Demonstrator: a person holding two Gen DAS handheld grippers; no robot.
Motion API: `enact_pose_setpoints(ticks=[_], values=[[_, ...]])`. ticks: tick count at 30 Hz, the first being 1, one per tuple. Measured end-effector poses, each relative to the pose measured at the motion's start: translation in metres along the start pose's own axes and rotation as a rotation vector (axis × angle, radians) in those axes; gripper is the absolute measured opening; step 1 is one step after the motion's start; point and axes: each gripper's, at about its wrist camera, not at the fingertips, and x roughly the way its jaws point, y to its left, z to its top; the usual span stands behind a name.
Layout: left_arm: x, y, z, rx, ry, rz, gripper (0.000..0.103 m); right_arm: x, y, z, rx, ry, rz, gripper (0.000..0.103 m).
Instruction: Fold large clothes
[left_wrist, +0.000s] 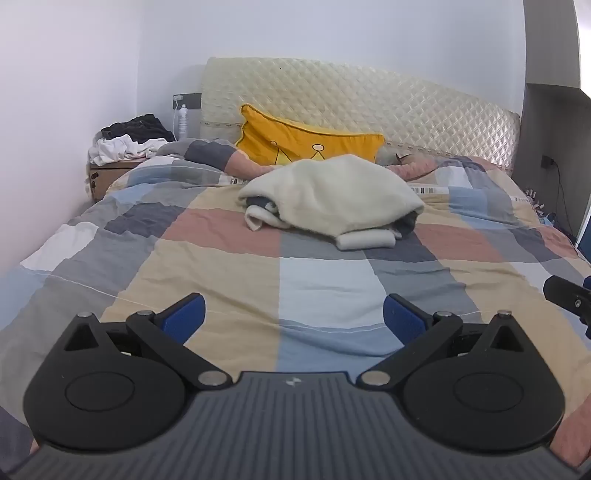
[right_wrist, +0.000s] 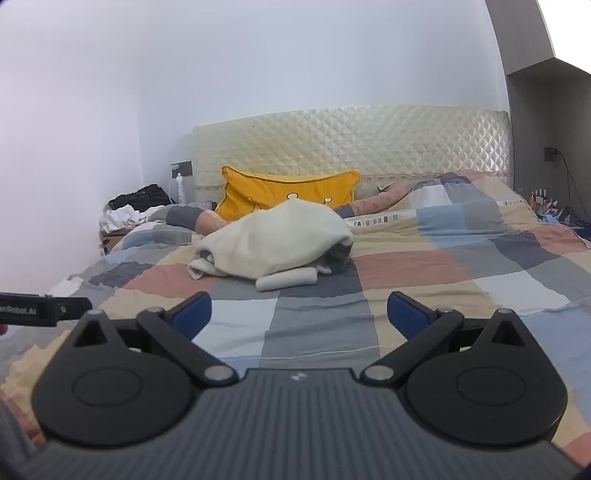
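I count one crumpled cream fleece garment (left_wrist: 332, 192), one yellow crown-print cushion (left_wrist: 291, 142), one white bottle (left_wrist: 183, 121), and my two wide-open grippers (left_wrist: 293, 314) (right_wrist: 299, 314).

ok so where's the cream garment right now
The cream garment lies bunched on the checked quilt mid-bed, just in front of the yellow pillow; it sits centre in the left wrist view and left of centre in the right.

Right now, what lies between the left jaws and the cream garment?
Only bare checked quilt, no objects. The left wrist view shows it from the open left gripper up to the garment.
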Motion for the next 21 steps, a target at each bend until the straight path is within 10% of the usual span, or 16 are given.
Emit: enact_pose_setpoints(ticks=[21], values=[[-0.005,-0.01,-0.001,0.023,-0.005,-0.001,0.103,0.0,-0.001,-0.002,0.013,0.006,0.017,0.103]])
